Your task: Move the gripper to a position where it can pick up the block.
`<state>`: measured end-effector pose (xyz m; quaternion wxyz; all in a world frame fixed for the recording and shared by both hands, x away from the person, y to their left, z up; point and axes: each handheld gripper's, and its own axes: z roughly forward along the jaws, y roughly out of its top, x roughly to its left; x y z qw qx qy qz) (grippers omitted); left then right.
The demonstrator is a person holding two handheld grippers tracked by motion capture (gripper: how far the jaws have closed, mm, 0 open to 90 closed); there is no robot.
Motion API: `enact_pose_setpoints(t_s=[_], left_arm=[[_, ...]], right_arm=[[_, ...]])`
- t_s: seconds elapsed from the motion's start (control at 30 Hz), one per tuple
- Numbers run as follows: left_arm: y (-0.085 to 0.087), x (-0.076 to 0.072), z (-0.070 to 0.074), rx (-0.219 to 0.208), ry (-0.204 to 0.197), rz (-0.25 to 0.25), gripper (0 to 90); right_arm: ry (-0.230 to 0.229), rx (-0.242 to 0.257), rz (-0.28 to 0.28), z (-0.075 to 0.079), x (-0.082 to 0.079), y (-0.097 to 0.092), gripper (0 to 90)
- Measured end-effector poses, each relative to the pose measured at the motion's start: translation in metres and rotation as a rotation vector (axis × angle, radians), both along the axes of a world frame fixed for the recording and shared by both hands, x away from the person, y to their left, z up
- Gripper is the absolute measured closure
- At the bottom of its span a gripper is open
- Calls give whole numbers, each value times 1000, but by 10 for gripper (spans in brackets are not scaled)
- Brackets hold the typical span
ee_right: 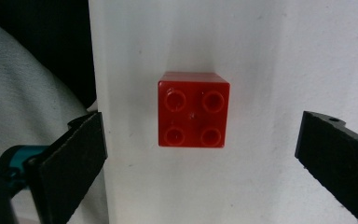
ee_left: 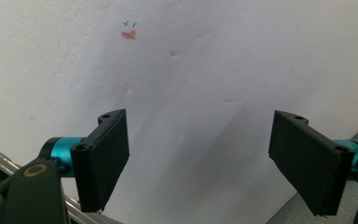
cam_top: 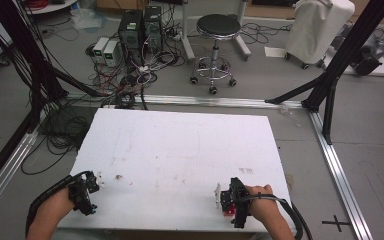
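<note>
Even, soft indoor light; the white table [cam_top: 180, 145] glares mildly, and all views look slightly blurred.

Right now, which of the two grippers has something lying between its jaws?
The right gripper: a red four-stud plastic brick lies on the white table between its open jaws. The left gripper, also open, has just bare tabletop.
</note>
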<state>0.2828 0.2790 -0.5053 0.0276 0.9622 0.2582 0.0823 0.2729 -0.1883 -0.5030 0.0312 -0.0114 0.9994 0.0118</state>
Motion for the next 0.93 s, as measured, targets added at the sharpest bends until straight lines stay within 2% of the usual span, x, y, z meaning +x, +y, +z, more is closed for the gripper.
enact_pose_setpoints(t_s=[0.57,0.93], left_arm=[[0,0,0,-6,-5,5,204],[0,1,0,-9,1,3,204]], right_arm=[[12,9,-6,-17,-3,5,13],[12,7,-10,-19,-3,6,13]])
